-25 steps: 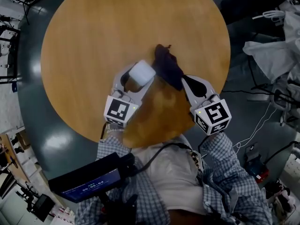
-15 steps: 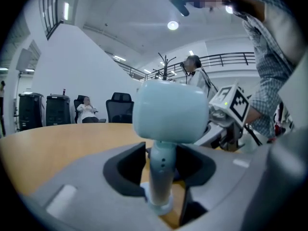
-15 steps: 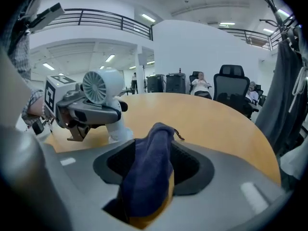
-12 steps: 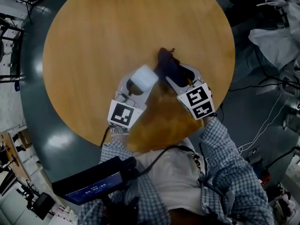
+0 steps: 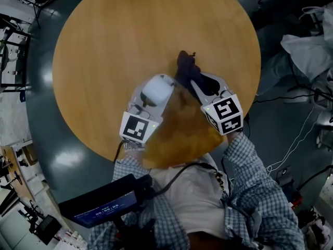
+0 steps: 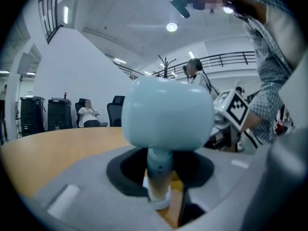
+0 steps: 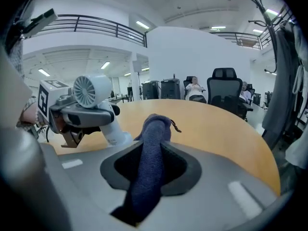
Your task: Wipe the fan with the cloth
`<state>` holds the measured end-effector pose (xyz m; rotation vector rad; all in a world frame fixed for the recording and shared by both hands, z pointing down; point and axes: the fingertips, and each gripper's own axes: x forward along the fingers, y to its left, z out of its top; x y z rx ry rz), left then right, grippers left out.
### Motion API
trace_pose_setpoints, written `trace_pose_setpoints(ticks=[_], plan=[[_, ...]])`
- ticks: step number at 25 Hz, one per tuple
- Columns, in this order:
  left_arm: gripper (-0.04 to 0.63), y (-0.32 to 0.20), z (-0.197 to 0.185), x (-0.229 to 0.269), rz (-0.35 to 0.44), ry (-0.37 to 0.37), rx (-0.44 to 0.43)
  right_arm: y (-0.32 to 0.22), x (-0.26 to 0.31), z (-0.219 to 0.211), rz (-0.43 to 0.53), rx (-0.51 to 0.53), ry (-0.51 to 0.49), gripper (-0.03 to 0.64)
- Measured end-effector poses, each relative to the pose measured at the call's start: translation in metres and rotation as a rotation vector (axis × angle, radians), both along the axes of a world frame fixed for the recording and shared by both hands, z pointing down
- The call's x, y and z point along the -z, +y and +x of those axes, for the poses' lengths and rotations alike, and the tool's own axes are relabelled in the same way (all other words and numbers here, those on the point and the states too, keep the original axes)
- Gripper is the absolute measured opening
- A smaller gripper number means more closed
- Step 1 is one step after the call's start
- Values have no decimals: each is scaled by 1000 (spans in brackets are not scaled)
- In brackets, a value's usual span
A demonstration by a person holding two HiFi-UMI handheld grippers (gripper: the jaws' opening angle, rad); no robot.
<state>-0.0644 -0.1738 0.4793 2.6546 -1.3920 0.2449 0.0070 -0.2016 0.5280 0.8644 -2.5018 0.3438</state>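
A small white fan stands on the round wooden table. My left gripper has just closed on the fan's stem; the rounded head rises above the jaws. A dark blue cloth lies bunched just right of the fan. My right gripper has just been closing and is shut on the cloth, which runs up between its jaws. The right gripper view shows the fan at the left, grille facing the camera, held in the left gripper.
The table's near edge is just below both grippers. A dark screen hangs at the person's waist. White bags and cables lie on the grey floor at the right. Office chairs and seated people are far behind the table.
My right gripper has moved left and forward to the cloth, and the cloth now sits between its jaws. The left gripper and the fan have stayed in place.
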Motion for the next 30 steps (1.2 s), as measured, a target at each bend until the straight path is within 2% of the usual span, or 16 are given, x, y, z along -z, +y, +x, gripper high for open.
trace_pose_setpoints(ticks=[5, 10, 15, 17, 20, 22, 24, 30], plan=[[135, -3, -12, 18, 48, -31, 6, -10, 65, -9, 80, -10, -123, 94], [135, 22, -17, 80, 93, -19, 3, 10, 181, -26, 210, 21, -262, 92], [135, 15, -14, 108, 162, -30, -13, 27, 277, -45, 390, 142, -416, 92], [135, 17, -11, 114, 182, -38, -16, 45, 301, -55, 377, 205, -492, 93], [136, 14, -6, 122, 203, -36, -19, 64, 316, -67, 289, 289, -591, 92], [135, 15, -5, 129, 219, -21, -18, 68, 311, -73, 281, 318, -592, 92], [135, 22, -4, 135, 241, -9, -21, 69, 297, -77, 288, 319, -546, 92], [135, 9, 0, 142, 262, -6, -38, 16, 244, -66, 302, 216, -415, 92]])
